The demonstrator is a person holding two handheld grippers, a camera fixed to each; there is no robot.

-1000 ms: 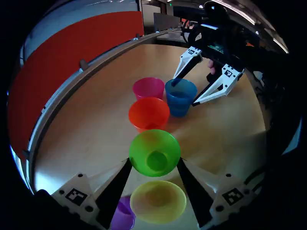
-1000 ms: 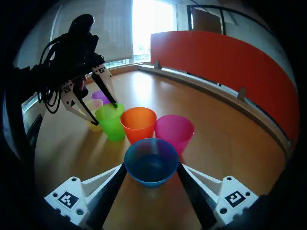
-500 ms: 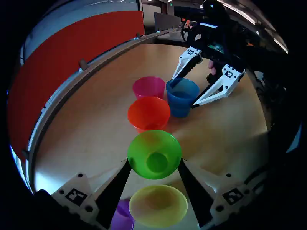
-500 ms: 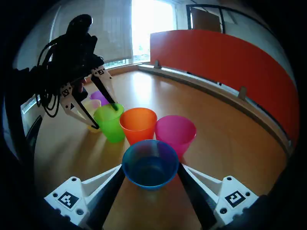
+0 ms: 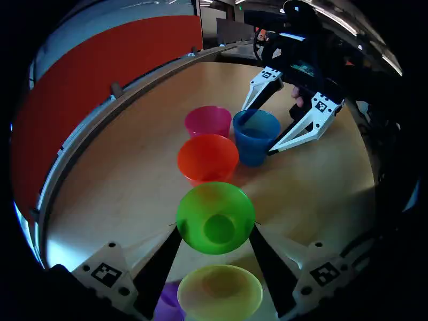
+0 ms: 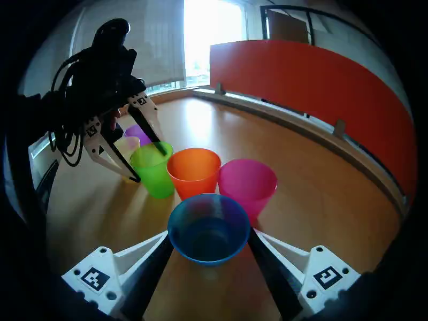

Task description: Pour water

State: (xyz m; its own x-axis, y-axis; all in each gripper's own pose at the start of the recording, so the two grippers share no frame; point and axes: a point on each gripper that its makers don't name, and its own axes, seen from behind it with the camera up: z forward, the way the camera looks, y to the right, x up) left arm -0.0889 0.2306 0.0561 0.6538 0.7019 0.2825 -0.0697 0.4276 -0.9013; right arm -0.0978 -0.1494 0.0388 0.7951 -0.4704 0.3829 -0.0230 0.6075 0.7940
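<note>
Am clamping green cup [image 5: 215,214] in my left gripper [image 5: 215,229], lower centre; am grasping blue cup [image 6: 208,224] in my right gripper [image 6: 209,236], lower centre.

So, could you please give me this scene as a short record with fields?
surface: wooden table
cups: purple cup, yellow cup, green cup, orange cup, pink cup, blue cup
left gripper: closed on the green cup
right gripper: closed on the blue cup
blue cup contents: seems to hold some water
green cup contents: looks empty
backdrop: red partition along the table edge
</note>
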